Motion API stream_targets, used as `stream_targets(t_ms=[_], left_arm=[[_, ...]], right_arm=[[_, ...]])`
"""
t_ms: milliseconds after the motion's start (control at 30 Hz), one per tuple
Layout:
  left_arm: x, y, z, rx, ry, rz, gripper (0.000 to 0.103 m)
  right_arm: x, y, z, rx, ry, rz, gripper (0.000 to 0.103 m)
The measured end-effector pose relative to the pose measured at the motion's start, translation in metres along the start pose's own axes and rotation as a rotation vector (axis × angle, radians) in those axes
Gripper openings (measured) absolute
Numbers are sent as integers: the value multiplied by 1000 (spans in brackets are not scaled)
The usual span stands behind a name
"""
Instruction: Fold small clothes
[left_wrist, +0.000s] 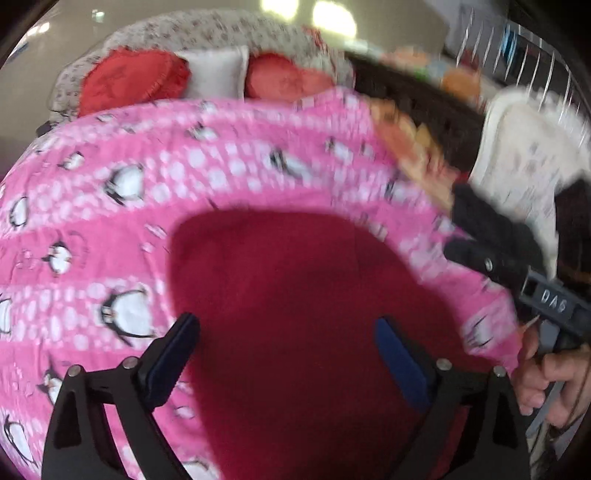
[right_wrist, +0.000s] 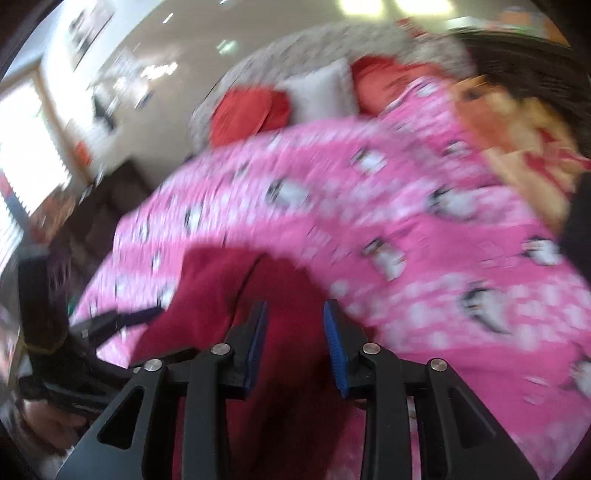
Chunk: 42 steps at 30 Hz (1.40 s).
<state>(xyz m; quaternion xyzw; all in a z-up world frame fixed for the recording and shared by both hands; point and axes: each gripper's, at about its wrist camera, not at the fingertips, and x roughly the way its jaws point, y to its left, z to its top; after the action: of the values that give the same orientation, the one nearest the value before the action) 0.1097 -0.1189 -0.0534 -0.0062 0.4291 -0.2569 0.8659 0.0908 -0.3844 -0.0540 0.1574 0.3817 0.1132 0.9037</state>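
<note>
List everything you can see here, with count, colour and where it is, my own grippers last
Garment: one, dark red, spread on the blanket under both grippers.
Blanket: one, pink with penguins, covering the surface.
Heart cushions: two, red, behind the blanket.
Square cushion: one, white, between the hearts.
Left gripper: one, black with blue pads, open wide over the garment.
Right gripper: one, black with blue pads, jaws apart over the garment.
</note>
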Motion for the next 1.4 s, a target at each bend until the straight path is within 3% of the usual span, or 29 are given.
stream_targets(t_ms=[67, 167, 267, 367, 467, 600, 733, 800, 833, 867, 933, 1033, 1167, 1233, 1333, 1367, 1400], left_arm=[[-22, 14, -9, -30, -42, -37, 98], [-28, 28, -31, -54, -12, 9, 97], [-25, 33, -59, -90, 27, -27, 95], [-23, 38, -74, -182, 26, -93, 95], [-15, 40, -79, -256, 62, -174, 95], [-11, 30, -72, -193, 58, -196, 96], [1, 36, -63, -226, 88, -220, 100], [7, 36, -62, -232, 98, -236, 103], [8, 34, -62, -224, 90, -229, 103], [8, 32, -63, -212, 83, -220, 103], [8, 29, -66, -189, 61, -207, 103], [9, 33, -69, -200, 41, -224, 103], [7, 33, -74, -195, 17, -221, 103], [6, 32, -75, -194, 10, -217, 103], [6, 33, -76, -195, 0, -222, 103], [6, 33, -76, -197, 0, -224, 103], [6, 33, -76, -197, 0, -222, 103]], right_arm=[[-26, 2, -2, -11, -23, -18, 7], [-50, 21, -17, -114, -2, -45, 7], [-62, 55, -37, -224, 0, 46, 7], [-47, 85, -59, -321, 70, 112, 7], [-19, 77, -82, -345, 139, 16, 7], [-20, 65, -96, -325, 73, 40, 7], [-39, 51, -76, -193, 51, 129, 7], [-51, 27, -65, -42, -26, 145, 26], [-53, 11, -62, 44, -55, 120, 49], [-51, -4, -60, 130, -68, 89, 57], [-38, -30, -59, 279, -32, 94, 57], [-11, -45, -60, 380, 33, 259, 57], [22, -61, -71, 502, 103, 311, 57], [33, -65, -77, 570, 135, 410, 57], [30, -57, -72, 493, 135, 571, 56], [29, -54, -71, 449, 128, 553, 53], [31, -53, -70, 411, 136, 475, 51]])
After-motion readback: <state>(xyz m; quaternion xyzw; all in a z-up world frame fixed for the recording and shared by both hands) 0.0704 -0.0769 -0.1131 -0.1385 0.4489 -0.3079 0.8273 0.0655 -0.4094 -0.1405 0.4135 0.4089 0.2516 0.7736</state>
